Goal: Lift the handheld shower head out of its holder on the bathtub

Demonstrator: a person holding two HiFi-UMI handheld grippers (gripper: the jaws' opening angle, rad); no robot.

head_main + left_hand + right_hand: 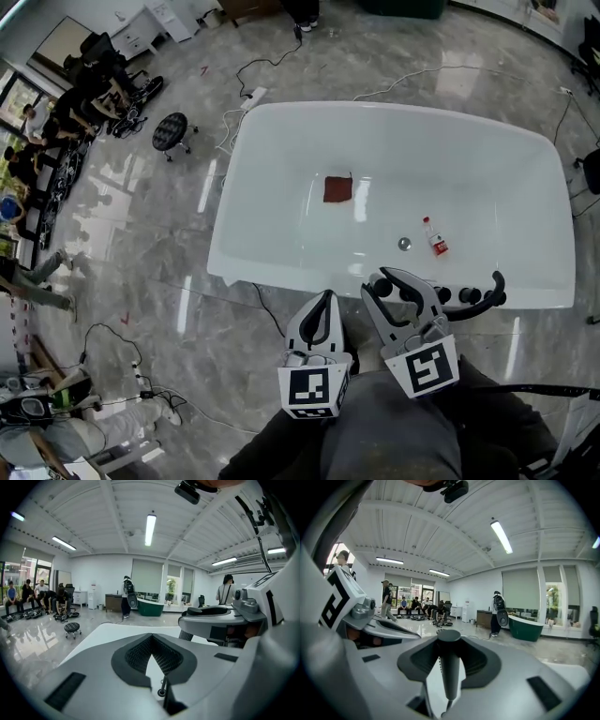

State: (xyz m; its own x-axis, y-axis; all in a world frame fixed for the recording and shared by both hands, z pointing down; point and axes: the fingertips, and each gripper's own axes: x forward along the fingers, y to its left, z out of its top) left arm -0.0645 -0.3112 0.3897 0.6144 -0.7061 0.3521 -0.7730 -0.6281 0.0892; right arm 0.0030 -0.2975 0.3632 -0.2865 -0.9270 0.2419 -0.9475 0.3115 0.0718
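Right claw (398,281) gapes round the shower head (450,667) by the bathtub rim (281,274); left claw (324,296) pinched shut.

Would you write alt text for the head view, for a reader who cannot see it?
A left gripper and right gripper hover at the near rim of a white bathtub, the right one close to the black shower fittings. A brown cloth and a small bottle lie inside.

In the bathtub (267,150) a square pad (337,188) lies mid-floor. Nearer and to its right sits the drain (404,244), with a small bottle (435,238) just beside it on the right. The shower head (449,663) stands on the near rim between the right gripper's (394,286) fingers. A stool (171,131) stands left of the tub.
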